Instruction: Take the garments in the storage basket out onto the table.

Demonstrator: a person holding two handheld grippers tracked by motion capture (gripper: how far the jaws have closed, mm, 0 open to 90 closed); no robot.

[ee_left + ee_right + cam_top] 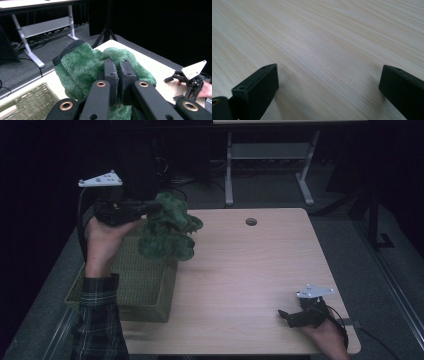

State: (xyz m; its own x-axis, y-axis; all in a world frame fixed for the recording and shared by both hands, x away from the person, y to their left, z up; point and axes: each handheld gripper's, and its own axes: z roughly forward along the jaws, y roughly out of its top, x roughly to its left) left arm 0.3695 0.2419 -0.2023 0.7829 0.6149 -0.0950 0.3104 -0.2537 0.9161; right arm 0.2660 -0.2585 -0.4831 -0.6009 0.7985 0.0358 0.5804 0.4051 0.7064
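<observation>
A fluffy green garment (167, 227) with a dark knitted cuff hangs in the air over the far right corner of a woven green basket (137, 287). My left gripper (152, 207) is shut on its upper part and held level. In the left gripper view the two jaws stand almost together, pinching the green fleece (82, 67), at my left gripper (118, 68). My right gripper (284, 316) rests low on the table near the front right corner. Its jaws stand wide apart with only bare wood between them, seen at my right gripper (329, 72).
The basket sits at the left edge of the light wooden table (250, 270). A round cable hole (251, 222) lies near the table's far edge. Beyond the table stands a white desk frame (270, 165) on dark floor.
</observation>
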